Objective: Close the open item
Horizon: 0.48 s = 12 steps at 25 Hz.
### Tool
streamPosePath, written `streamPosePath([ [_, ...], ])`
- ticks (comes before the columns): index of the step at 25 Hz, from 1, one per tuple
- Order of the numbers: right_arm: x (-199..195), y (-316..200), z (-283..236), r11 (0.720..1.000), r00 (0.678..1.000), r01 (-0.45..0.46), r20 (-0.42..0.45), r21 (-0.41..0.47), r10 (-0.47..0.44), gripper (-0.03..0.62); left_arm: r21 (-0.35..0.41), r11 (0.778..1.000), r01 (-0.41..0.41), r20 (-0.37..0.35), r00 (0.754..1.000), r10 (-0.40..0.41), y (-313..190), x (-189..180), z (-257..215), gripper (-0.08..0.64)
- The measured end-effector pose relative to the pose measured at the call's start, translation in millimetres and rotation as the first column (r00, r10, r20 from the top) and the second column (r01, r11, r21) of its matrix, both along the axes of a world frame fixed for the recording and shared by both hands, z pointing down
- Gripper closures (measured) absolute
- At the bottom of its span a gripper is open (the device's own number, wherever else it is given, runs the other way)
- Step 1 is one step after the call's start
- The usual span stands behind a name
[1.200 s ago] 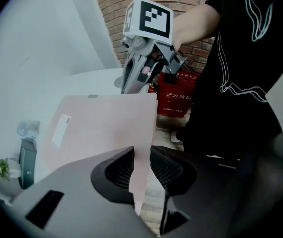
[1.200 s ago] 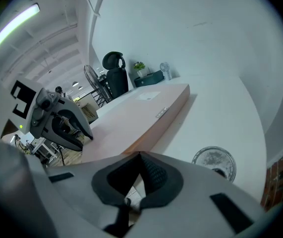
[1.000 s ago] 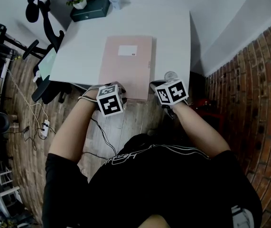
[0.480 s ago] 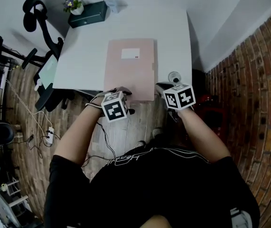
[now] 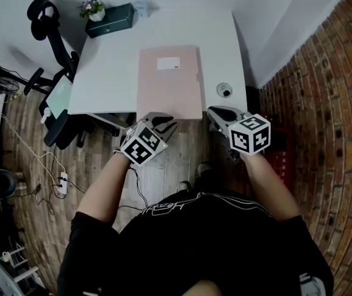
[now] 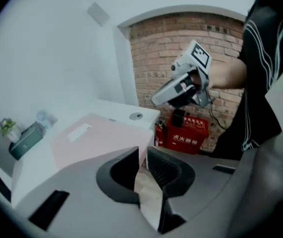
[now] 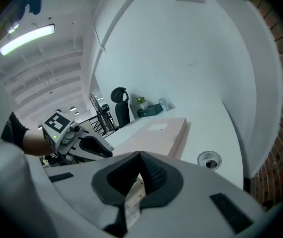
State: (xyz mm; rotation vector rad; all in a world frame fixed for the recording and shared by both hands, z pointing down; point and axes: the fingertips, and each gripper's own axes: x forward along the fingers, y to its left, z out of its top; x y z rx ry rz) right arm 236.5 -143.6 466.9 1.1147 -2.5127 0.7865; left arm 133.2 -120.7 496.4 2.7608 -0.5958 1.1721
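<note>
Pink file box [image 5: 169, 82] lies flat w/ lid down mid white table [image 5: 105, 73]. Its near edge is just at 12 o'clock of the L gripper [image 5: 162, 124], whose jaws have just been closing to a narrow gap w/ nothing between, and at 10 o'clock of the R gripper [image 5: 220, 113], jaws together, empty. Dark green box [image 5: 109, 19] sits at the table's 11 o'clock corner, its inside not visible.

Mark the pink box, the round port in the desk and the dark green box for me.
pink box [image 5: 169, 88], head view, middle of its lid.
round port [image 5: 224, 90], head view, its centre.
dark green box [image 5: 110, 19], head view, its top face.
</note>
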Motion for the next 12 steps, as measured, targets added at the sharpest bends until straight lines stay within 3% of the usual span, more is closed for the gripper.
streamPosePath([
  [3, -9, 22, -22, 0.999, 0.999, -0.018, 0.036, 0.039, 0.016, 0.591, -0.048, 0.988, 0.148, -0.175, 0.972, -0.154, 6, -4, -32, 0.508],
  [6, -19, 48, -45, 0.996, 0.998, -0.013, 0.061, 0.084, 0.008, 0.591, -0.072, 0.978, 0.196, -0.333, 0.919, -0.209, 30, -4, -72, 0.517],
  [12, -31, 84, -90, 0.983, 0.993, -0.031, 0.119, 0.182, 0.009, 0.591, -0.017, 0.969, 0.246, -0.454, 0.861, -0.227, 66, -14, -125, 0.522],
])
